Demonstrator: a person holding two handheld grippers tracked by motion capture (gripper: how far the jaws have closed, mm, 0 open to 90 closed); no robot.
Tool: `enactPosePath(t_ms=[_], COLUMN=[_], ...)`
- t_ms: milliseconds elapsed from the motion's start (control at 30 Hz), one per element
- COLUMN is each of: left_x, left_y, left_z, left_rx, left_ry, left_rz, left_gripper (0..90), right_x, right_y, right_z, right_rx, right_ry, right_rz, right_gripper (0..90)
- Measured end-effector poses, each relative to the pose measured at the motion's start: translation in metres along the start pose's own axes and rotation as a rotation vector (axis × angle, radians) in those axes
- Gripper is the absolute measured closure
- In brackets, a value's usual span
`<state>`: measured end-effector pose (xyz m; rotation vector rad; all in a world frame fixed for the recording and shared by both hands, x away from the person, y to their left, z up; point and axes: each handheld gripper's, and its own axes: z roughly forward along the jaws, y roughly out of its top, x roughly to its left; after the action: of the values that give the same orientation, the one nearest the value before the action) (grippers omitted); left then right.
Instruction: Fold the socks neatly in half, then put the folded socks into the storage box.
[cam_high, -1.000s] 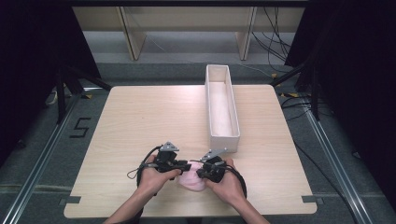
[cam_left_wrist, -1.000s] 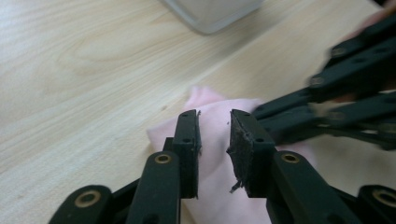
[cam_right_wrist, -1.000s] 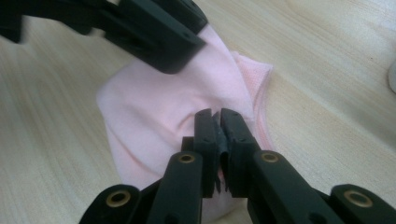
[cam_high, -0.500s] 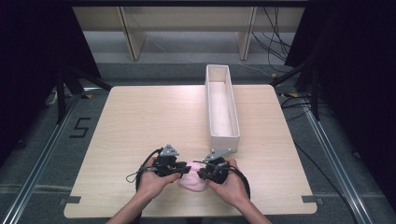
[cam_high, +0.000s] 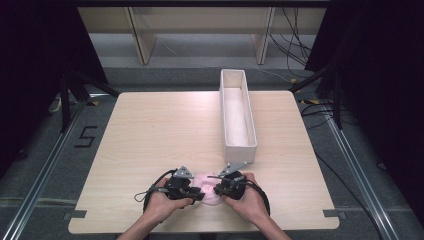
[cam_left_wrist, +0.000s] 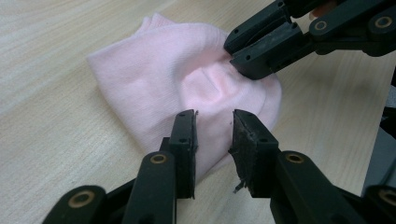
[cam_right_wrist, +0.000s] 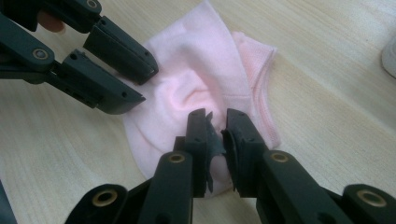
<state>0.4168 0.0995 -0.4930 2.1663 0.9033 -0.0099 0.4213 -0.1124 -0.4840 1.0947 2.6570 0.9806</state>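
A small pink knitted cloth (cam_high: 206, 187) lies crumpled near the table's front edge, between both hands. In the left gripper view the cloth (cam_left_wrist: 154, 74) lies under my left gripper (cam_left_wrist: 214, 122), whose jaws stand apart over its near edge with nothing clamped. My right gripper (cam_right_wrist: 215, 117) is shut on a raised fold of the cloth (cam_right_wrist: 210, 56). From the left gripper view, the right gripper (cam_left_wrist: 233, 52) pinches the cloth at its far side. Across the cloth in the right gripper view, the left gripper (cam_right_wrist: 144, 85) has its jaws parted. From above, the left gripper (cam_high: 196, 192) and the right gripper (cam_high: 216, 190) face each other.
A long, narrow white tray (cam_high: 239, 146) stands right of centre on the wooden table (cam_high: 150, 130), its near end just beyond the right hand. Shelving legs and cables lie on the floor past the far edge.
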Motion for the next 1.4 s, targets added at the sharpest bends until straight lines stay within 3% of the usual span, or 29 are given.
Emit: enactPosePath(t_ms=[133, 200, 233, 300, 367, 433, 533, 633, 800, 833, 867, 1033, 1133, 1200, 1233, 1333, 1367, 1400], left_x=[0.001, -0.001, -0.001, -0.001, 0.000, 0.002, 0.006, 0.011, 0.021, 0.023, 0.022, 0.023, 0.023, 0.023, 0.024, 0.027, 0.026, 0.027], left_y=[0.001, 0.001, 0.002, 0.003, 0.004, 0.005, 0.006, 0.007, 0.009, 0.010, 0.010, 0.011, 0.012, 0.013, 0.013, 0.014, 0.014, 0.014], left_z=[-0.003, -0.006, -0.008, -0.011, -0.014, -0.015, -0.020, -0.025, -0.027, -0.028, -0.027, -0.029, -0.030, -0.030, -0.031, -0.032, -0.031, -0.030], left_rx=[-0.024, -0.055, -0.069, -0.086, -0.098, -0.121, -0.137, -0.161, -0.181, -0.159, -0.176, -0.150, -0.159, -0.173, -0.177, -0.170, -0.179, -0.182], left_ry=[-0.008, -0.004, 0.005, 0.020, 0.033, 0.047, 0.064, 0.074, 0.086, 0.094, 0.100, 0.100, 0.098, 0.089, 0.096, 0.095, 0.096, 0.092], left_rz=[-0.006, -0.005, 0.002, 0.013, 0.013, 0.010, 0.002, -0.007, -0.036, -0.021, -0.040, -0.012, -0.009, -0.028, -0.030, -0.019, -0.029, -0.032], left_gripper=[66.4, 62.2, 60.1, 54.9, 49.3, 42.6, 34.7, 29.1, 27.6, 27.6, 27.7, 28.6, 28.8, 28.8, 28.8, 28.6, 28.6, 28.6], right_x=[0.001, 0.000, 0.001, -0.001, -0.004, -0.007, -0.015, -0.023, -0.031, -0.031, -0.031, -0.032, -0.030, -0.029, -0.029, -0.031, -0.033, -0.032], right_y=[0.000, 0.000, 0.000, 0.000, 0.001, 0.000, -0.001, -0.003, -0.005, -0.005, -0.005, -0.004, -0.004, -0.004, -0.004, -0.003, -0.003, -0.002], right_z=[-0.001, -0.003, -0.005, -0.007, -0.012, -0.015, -0.022, -0.024, -0.030, -0.030, -0.029, -0.031, -0.032, -0.033, -0.033, -0.032, -0.030, -0.032], right_rx=[0.015, -0.007, -0.015, -0.063, -0.085, -0.124, -0.120, -0.150, -0.144, -0.146, -0.169, -0.146, -0.144, -0.143, -0.129, -0.109, -0.126, -0.096], right_ry=[0.002, -0.015, 0.000, -0.030, 0.000, -0.016, -0.036, -0.045, -0.044, -0.045, -0.040, -0.038, -0.038, -0.036, -0.033, -0.023, -0.018, -0.015], right_rz=[0.034, 0.027, 0.043, 0.037, 0.025, 0.055, 0.058, 0.070, 0.096, 0.093, 0.097, 0.087, 0.092, 0.094, 0.118, 0.101, 0.083, 0.100], right_gripper=[77.8, 73.7, 72.6, 70.7, 68.9, 66.5, 63.9, 63.3, 62.7, 62.8, 62.7, 62.7, 62.3, 62.0, 61.8, 60.0, 59.2, 58.7])
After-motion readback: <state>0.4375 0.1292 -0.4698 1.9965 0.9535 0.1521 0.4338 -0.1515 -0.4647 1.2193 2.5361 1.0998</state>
